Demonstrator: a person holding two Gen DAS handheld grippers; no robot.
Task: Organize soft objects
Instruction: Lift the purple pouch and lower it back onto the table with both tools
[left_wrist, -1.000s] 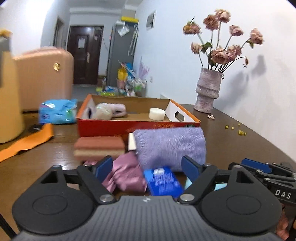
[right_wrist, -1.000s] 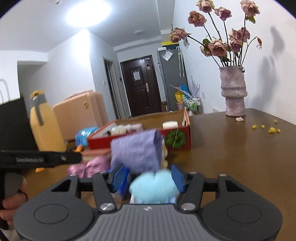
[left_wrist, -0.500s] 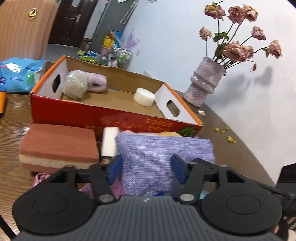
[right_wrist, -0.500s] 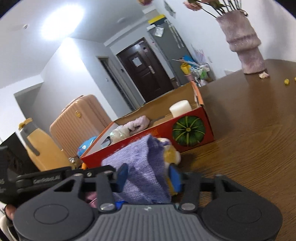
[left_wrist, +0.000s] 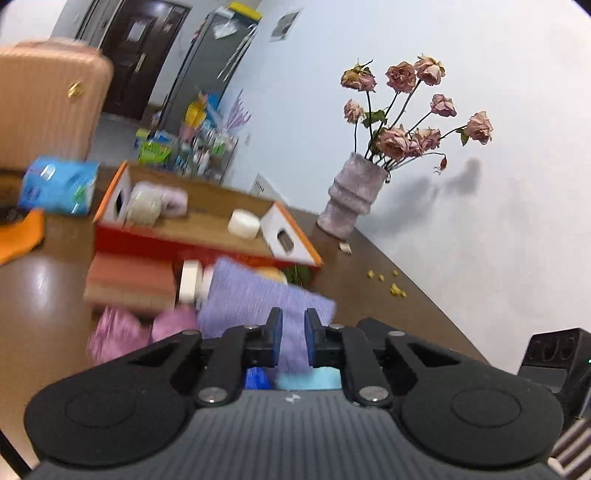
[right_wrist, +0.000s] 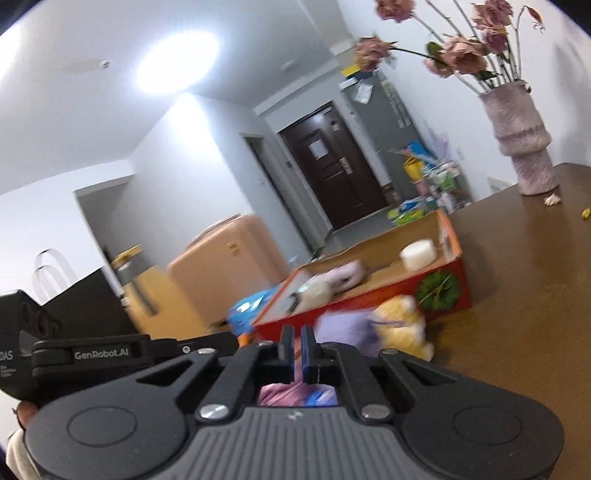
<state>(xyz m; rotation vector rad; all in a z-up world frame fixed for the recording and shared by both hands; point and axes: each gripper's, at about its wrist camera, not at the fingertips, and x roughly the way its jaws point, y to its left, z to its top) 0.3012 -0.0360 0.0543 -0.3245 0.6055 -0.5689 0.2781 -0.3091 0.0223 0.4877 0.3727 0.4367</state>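
Observation:
My left gripper (left_wrist: 293, 339) is shut on the near edge of a purple knitted pouch (left_wrist: 255, 299) lying in front of the red cardboard box (left_wrist: 207, 243). My right gripper (right_wrist: 297, 352) is shut with nothing seen between its pads. The purple pouch (right_wrist: 343, 326) lies just beyond it, beside a yellow plush toy (right_wrist: 400, 323). A pink cloth (left_wrist: 122, 332), a brown sponge (left_wrist: 129, 282), a blue packet (left_wrist: 256, 378) and a light blue soft thing (left_wrist: 310, 380) lie near the left gripper. The box (right_wrist: 373, 291) holds a pale bundle (left_wrist: 144, 206), a pink soft roll (left_wrist: 173, 201) and a white round puff (left_wrist: 243, 223).
A grey vase with dried roses (left_wrist: 351, 199) stands on the brown table (left_wrist: 388, 314) at the far right, with yellow crumbs (left_wrist: 395, 290) near it. A blue tissue pack (left_wrist: 59, 184) and an orange cloth (left_wrist: 22, 236) lie at left. A tan suitcase (right_wrist: 229, 262) stands beyond.
Both grippers have closed from open. The left one closed on the purple pouch. The right one drew back, so the pouch is no longer between its fingers.

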